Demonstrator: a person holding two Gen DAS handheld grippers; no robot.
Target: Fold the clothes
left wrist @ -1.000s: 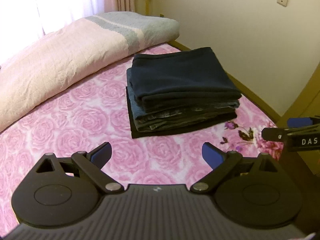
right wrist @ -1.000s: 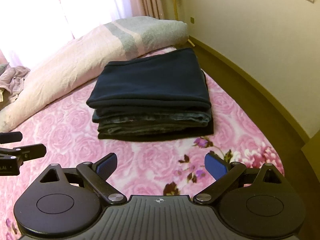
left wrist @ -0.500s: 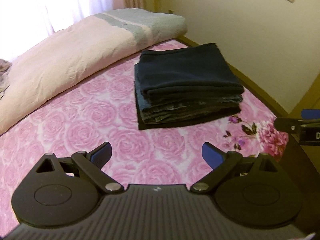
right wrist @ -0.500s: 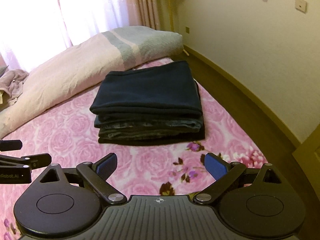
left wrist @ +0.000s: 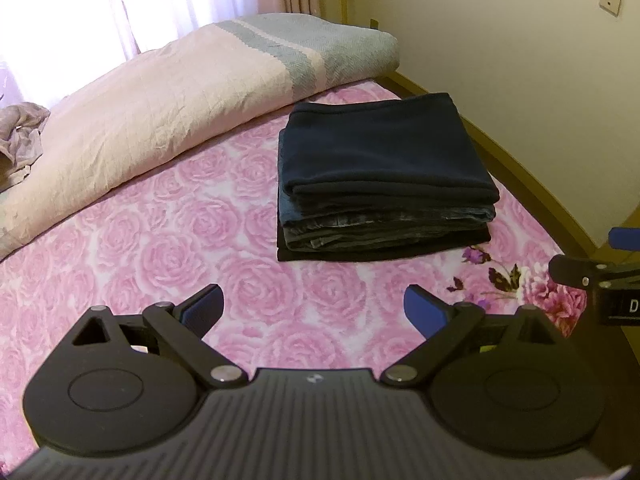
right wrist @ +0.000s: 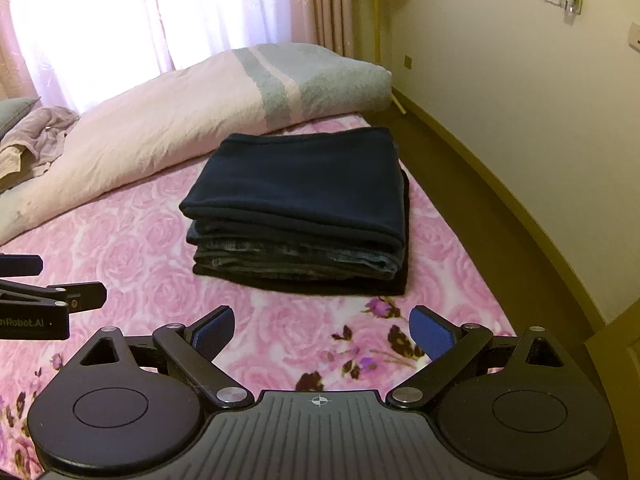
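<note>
A neat stack of folded dark clothes (left wrist: 380, 184) (right wrist: 304, 208) lies on the pink rose-patterned bedspread (left wrist: 160, 248) (right wrist: 128, 248), a navy piece on top, jeans and a black piece under it. My left gripper (left wrist: 312, 308) hovers open in front of the stack, well short of it, with nothing between its blue pads. My right gripper (right wrist: 322, 328) is open too, empty, and just as far back from the stack. Each gripper shows at the edge of the other's view: the right one (left wrist: 592, 276), the left one (right wrist: 48, 300).
A rolled pale pink and grey quilt (left wrist: 192, 92) (right wrist: 224, 108) lies along the far side of the bed. Crumpled light clothes (left wrist: 20, 136) (right wrist: 36, 136) sit at the far left. A cream wall (right wrist: 520, 100) and brown floor strip (right wrist: 480, 216) run along the bed's right edge.
Both grippers have pulled back and up from the stack, so it looks smaller and farther away. Both stay open and empty.
</note>
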